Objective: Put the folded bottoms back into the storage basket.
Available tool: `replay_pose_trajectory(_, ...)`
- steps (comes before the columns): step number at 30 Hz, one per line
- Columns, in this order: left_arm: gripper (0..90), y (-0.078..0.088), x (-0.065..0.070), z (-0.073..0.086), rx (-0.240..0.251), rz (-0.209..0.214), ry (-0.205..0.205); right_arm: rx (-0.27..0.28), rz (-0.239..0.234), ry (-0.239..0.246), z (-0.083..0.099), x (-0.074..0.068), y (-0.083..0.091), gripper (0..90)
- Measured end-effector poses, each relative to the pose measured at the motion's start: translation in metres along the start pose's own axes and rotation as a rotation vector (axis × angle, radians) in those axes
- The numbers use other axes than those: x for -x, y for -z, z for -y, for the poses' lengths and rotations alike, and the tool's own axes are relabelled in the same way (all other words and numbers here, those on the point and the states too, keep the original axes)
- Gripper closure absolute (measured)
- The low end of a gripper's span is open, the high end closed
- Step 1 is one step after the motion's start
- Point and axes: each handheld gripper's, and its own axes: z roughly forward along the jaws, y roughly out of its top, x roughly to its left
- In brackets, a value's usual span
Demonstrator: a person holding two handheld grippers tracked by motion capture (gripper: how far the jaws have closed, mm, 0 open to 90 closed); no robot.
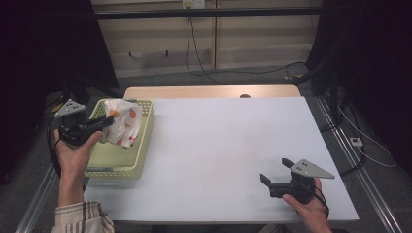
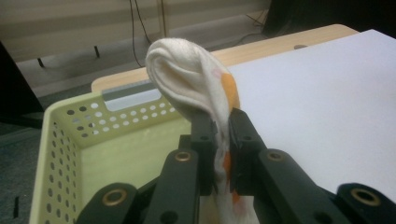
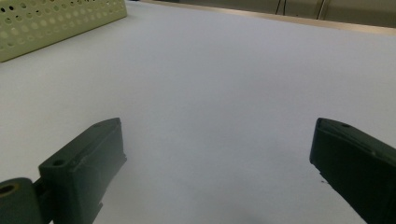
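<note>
Overhead, white table [image 1: 228,145] fronts a cable-strung beige wall [image 1: 252,39].

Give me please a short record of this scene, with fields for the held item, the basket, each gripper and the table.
held item: white cloth with orange spots, pinched in the left gripper, hanging over the basket
basket: pale yellow-green, perforated walls, at the table's left edge
left gripper: shut on the cloth
right gripper: open, nothing between its jaws, low over the table's near right part
table: white top, bare in the middle
</note>
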Motion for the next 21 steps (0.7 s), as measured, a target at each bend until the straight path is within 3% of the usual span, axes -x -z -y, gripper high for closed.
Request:
replay_pose_trajectory(12, 83.0, -0.017, -0.004, 0.009, -0.068, 0.003, 0.011, 0.000, -0.001, -0.001, 0.000, 0.000, 0.000, 3.0)
replay_pose_trajectory(21, 82.9, -0.025, -0.005, 0.012, -0.085, 0.021, 0.012, 0.000, 0.000, -0.001, 0.000, 0.000, 0.000, 3.0)
